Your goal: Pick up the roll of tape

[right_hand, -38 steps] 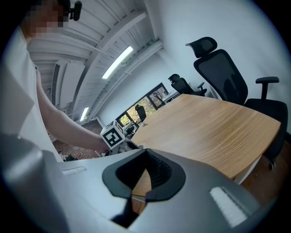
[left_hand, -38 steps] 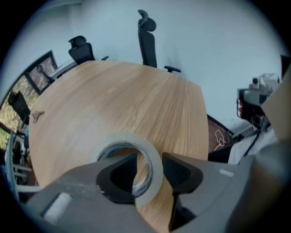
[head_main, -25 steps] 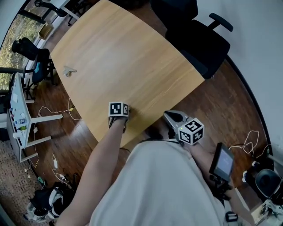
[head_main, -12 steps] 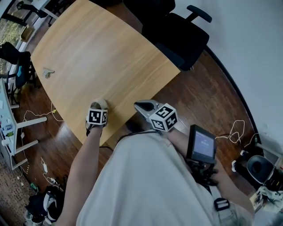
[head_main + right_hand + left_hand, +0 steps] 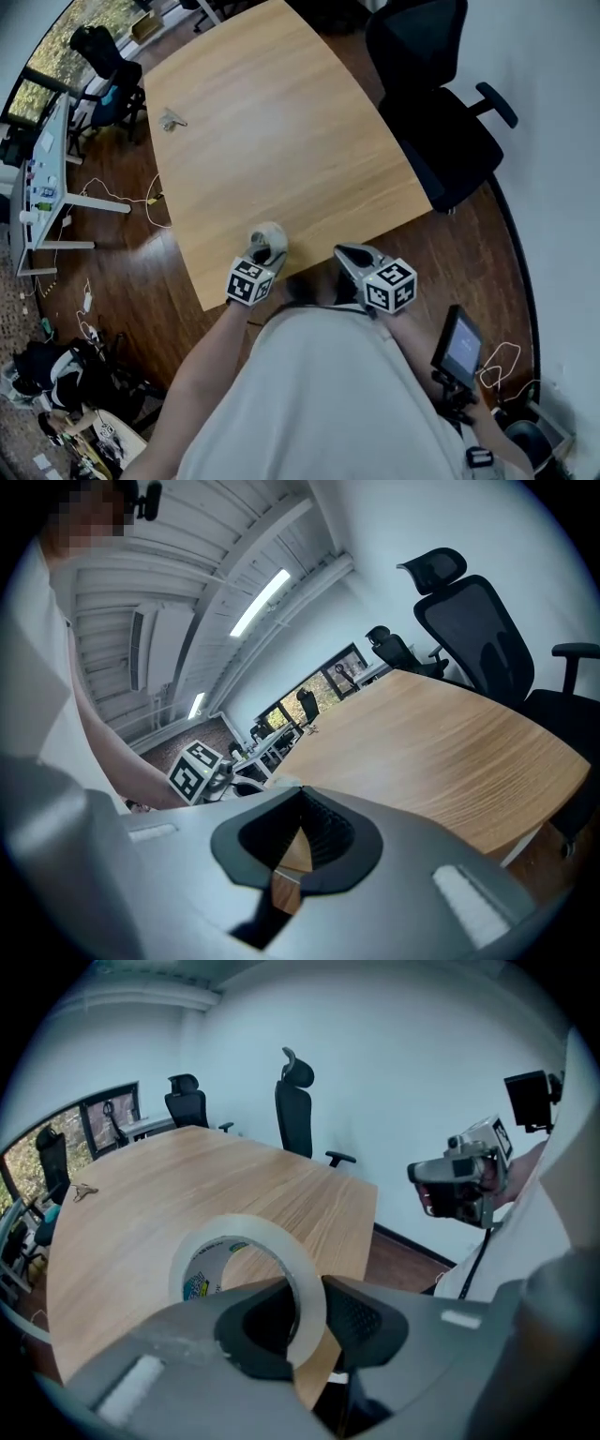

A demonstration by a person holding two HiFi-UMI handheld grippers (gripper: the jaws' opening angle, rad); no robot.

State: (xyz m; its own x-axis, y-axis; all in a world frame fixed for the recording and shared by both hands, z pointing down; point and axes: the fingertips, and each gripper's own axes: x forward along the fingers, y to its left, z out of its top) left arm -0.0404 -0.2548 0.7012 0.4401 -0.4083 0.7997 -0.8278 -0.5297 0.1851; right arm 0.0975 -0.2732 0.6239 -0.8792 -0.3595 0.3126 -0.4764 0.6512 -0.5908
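The left gripper (image 5: 305, 1314) is clamped on the wall of the roll of tape (image 5: 246, 1225), one jaw inside the ring and one outside, holding it over the near edge of the wooden counter (image 5: 281, 122). The right gripper (image 5: 299, 836), jaws together and empty, hangs just beside that edge.

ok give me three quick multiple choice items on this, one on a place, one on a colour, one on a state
1. Where is the roll of tape? A on a shelf B in the left gripper's jaws C in a box
2. What colour is the office chair? A black B red C white
3. The right gripper's jaws are A wide apart B together, empty C on the tape
Answers: 1 B, its wall is pinched there; 2 A, seat and back are black; 3 B, they meet with nothing between.
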